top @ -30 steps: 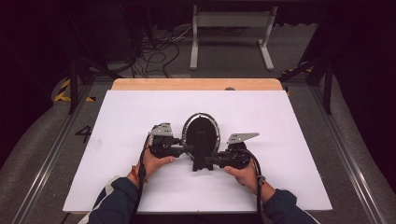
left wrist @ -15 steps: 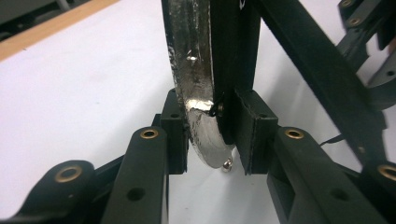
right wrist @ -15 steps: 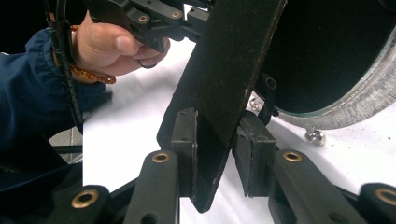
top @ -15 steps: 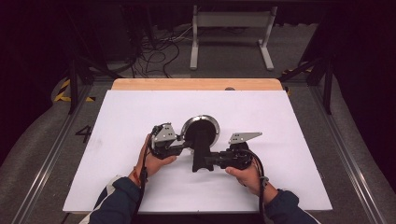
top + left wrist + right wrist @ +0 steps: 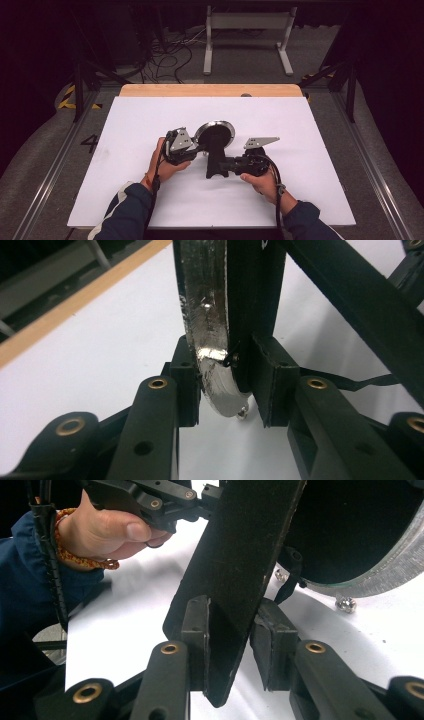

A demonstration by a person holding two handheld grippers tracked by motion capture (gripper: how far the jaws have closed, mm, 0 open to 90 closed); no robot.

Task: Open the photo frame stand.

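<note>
High view: I note both hands low over the tabletop [image 5: 125,150]; left claw [image 5: 197,148] clamps the mirror [image 5: 215,134] rim, right claw [image 5: 227,164] grips its black stand [image 5: 216,162].

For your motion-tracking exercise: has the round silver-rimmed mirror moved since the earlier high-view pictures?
Yes. The mirror, gripped at its rim by the left gripper, has shifted slightly left and tilted, judged against the wooden strip along the table's far edge.

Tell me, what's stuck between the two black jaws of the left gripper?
In the left gripper view, the rim of the round silver-edged mirror sits between the left gripper jaws, which are shut on it, one pad on each face.
</note>
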